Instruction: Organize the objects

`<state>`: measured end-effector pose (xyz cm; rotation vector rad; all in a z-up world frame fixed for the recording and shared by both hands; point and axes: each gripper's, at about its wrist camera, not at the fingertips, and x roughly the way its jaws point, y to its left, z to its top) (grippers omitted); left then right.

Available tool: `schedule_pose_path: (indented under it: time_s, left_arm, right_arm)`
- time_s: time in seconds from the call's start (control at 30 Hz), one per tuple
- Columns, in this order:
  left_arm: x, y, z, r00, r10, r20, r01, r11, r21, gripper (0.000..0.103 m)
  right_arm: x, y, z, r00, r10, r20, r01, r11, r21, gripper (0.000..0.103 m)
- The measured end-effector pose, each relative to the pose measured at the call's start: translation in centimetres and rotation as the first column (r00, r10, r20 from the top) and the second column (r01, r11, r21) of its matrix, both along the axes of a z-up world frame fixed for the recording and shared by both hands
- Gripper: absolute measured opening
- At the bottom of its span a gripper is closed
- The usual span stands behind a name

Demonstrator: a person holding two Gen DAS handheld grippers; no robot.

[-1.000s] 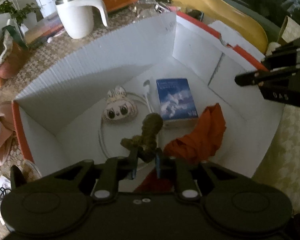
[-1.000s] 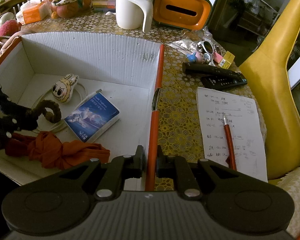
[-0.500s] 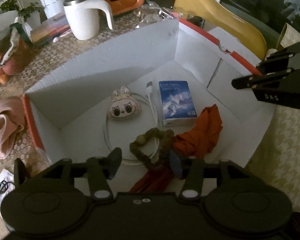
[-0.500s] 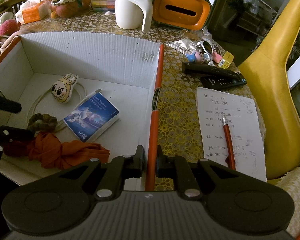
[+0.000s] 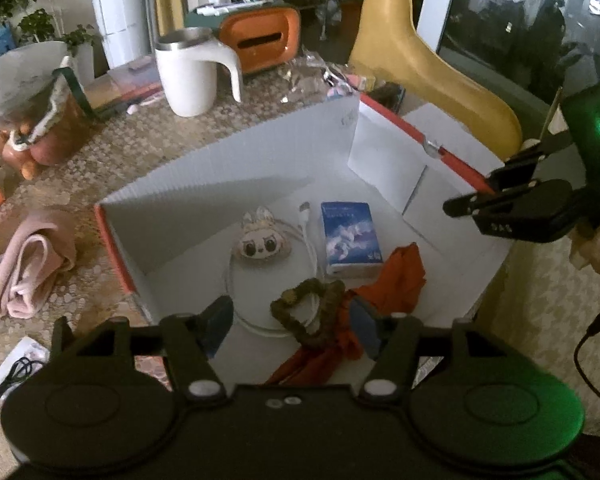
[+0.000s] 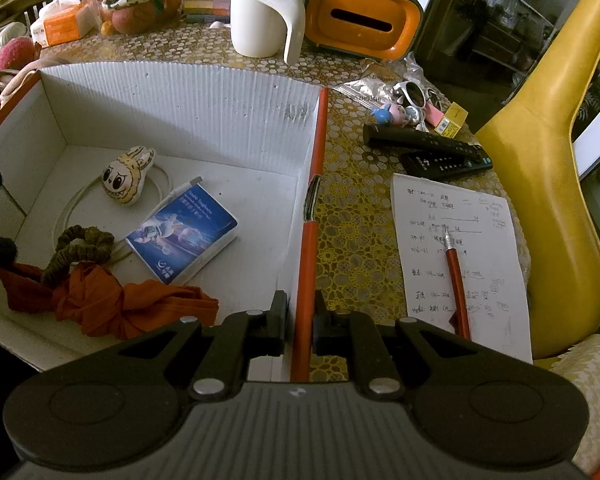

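Taken from left to right in the left wrist view, a pink towel (image 5: 28, 264) lies on the table at nine o'clock, outside the white cardboard box (image 5: 228, 160), and looks like a candidate for a later pick. Inside the box, the rabbit-face charm (image 5: 262, 242) sits on a coiled white cable (image 5: 244, 312) near the centre. The brown scrunchie (image 5: 308, 312) lies at about six o'clock on the box floor, partly over the cable and touching the orange cloth (image 5: 396, 280). A blue tissue pack (image 5: 350, 238) sits just past it toward one o'clock.

The left gripper (image 5: 292, 326) hangs over the scrunchie with its jaws opening. The scrunchie lies between the pads in the picture but rests below on the floor, and neither pad presses on it. The release reads as done.

To finish this step well, let the jaws spread fully before lifting, and rise straight up so no pad snags the scrunchie's loop or drags the cloth.

At three o'clock, the right gripper (image 6: 300, 324) is pinching the box's orange-edged wall (image 6: 308, 264) between its pressed-together pads. That hold should stay firm and still, steadying the box while the left hand clears the rim and goes for the next loose item.
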<state>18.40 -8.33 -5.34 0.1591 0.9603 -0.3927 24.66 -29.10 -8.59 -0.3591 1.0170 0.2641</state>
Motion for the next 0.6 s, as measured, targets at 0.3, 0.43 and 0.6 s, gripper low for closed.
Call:
schedule_pose_path:
  time_s: [0.3,0.43,0.6]
  left_arm:
    - [-1.0,3.3,1.8,0.996,0.07,0.052,-0.069,0.997,-0.032,0.075]
    - [-1.3,5.1,2.3,0.99,0.121,0.068,-0.117,0.992,-0.05,0.078]
    - [-1.7,7.2,2.6,0.98,0.183,0.081,-0.178,0.982,-0.061,0.081]
  right_arm:
    - [-0.2,-0.1,0.0,1.0,0.003,0.0,-0.003,1.0,-0.004,0.011]
    - [-0.2,-0.1,-0.1,1.0,0.005,0.0,-0.005,1.0,-0.007,0.011]
    - [-0.3,0.1,-0.2,1.0,0.007,-0.003,-0.007,1.0,-0.012,0.012]
